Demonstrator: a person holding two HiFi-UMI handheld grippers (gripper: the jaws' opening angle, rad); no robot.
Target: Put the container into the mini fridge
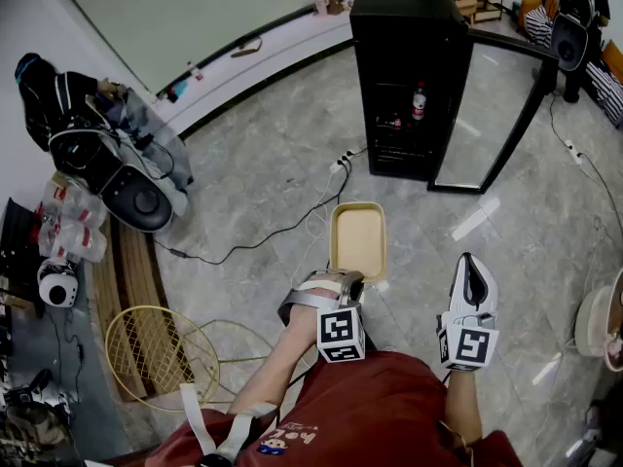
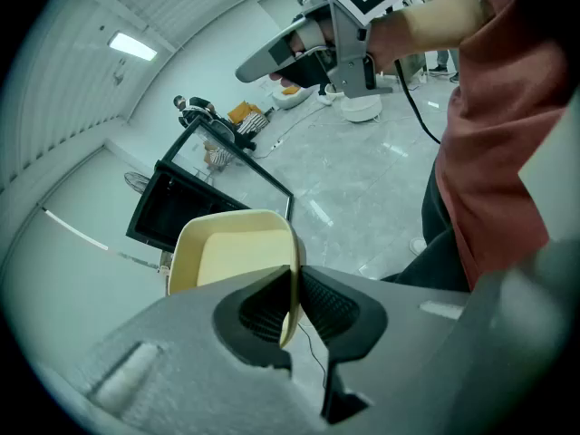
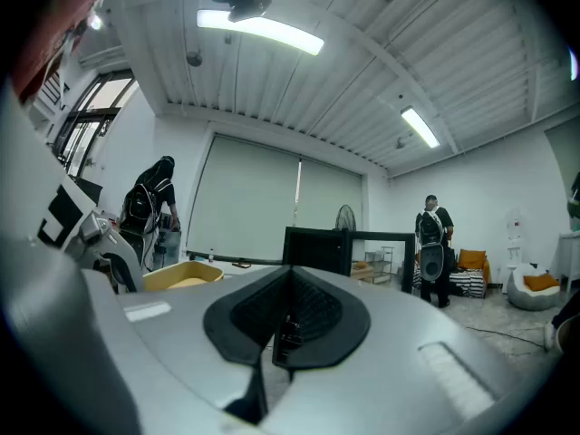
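A shallow, empty cream container (image 1: 357, 239) hangs in the air in front of the person, and my left gripper (image 1: 343, 282) is shut on its near rim. In the left gripper view the rim (image 2: 292, 284) is pinched between the two ribbed pads, with the container (image 2: 237, 252) tilted ahead. My right gripper (image 1: 472, 269) is held to the right of it, shut and empty; its pads (image 3: 288, 320) meet with nothing between them. The black mini fridge (image 1: 409, 76) stands ahead with its glass door (image 1: 496, 115) swung open to the right.
A bottle (image 1: 420, 102) stands on a fridge shelf. White cables and a power strip (image 1: 340, 166) lie on the floor before the fridge. A gold wire basket (image 1: 161, 353) sits at lower left, bags and gear (image 1: 107, 163) at left. A person (image 3: 431, 243) stands beyond the fridge.
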